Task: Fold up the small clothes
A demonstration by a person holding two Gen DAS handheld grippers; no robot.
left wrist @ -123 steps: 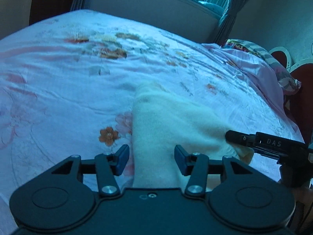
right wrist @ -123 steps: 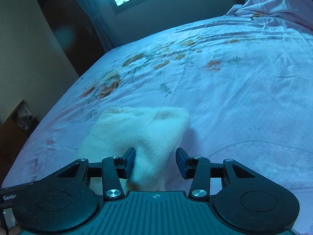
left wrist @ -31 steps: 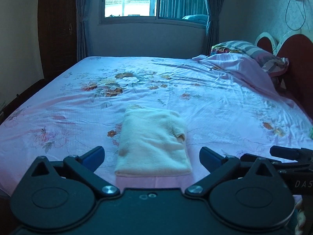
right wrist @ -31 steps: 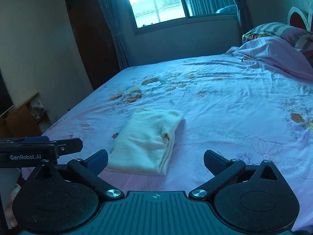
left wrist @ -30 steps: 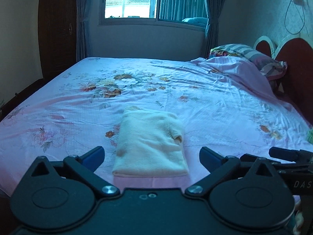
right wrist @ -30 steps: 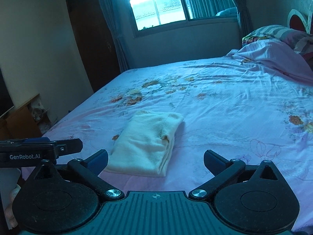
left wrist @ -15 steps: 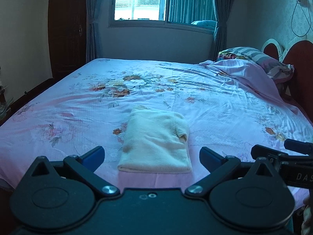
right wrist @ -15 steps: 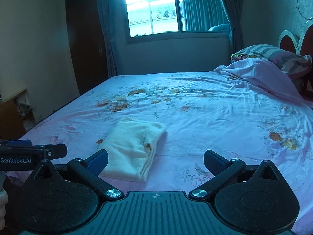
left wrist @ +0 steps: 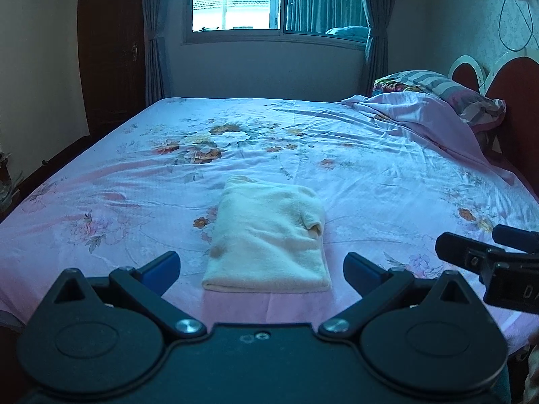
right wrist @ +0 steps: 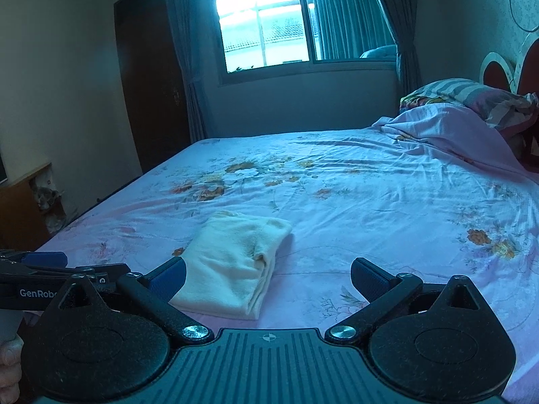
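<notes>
A folded cream garment point(left wrist: 269, 235) lies flat on the pink floral bed sheet point(left wrist: 370, 181) near the bed's front edge. It also shows in the right wrist view point(right wrist: 235, 259), left of centre. My left gripper point(left wrist: 261, 266) is open wide and empty, held back from the bed in front of the garment. My right gripper point(right wrist: 267, 274) is open wide and empty, held back to the garment's right. Each gripper shows at the edge of the other's view.
A bunched pink cover point(left wrist: 421, 118) and striped pillow point(left wrist: 448, 91) lie at the bed's right by the red headboard point(left wrist: 515, 101). A window point(left wrist: 235, 0) with curtains is behind the bed. A dark door point(right wrist: 151, 77) and low wooden cabinet point(right wrist: 23, 202) stand at the left.
Both grippers have let go of the garment, opened wide and pulled back and up from the bed. The garment lies folded and still.
</notes>
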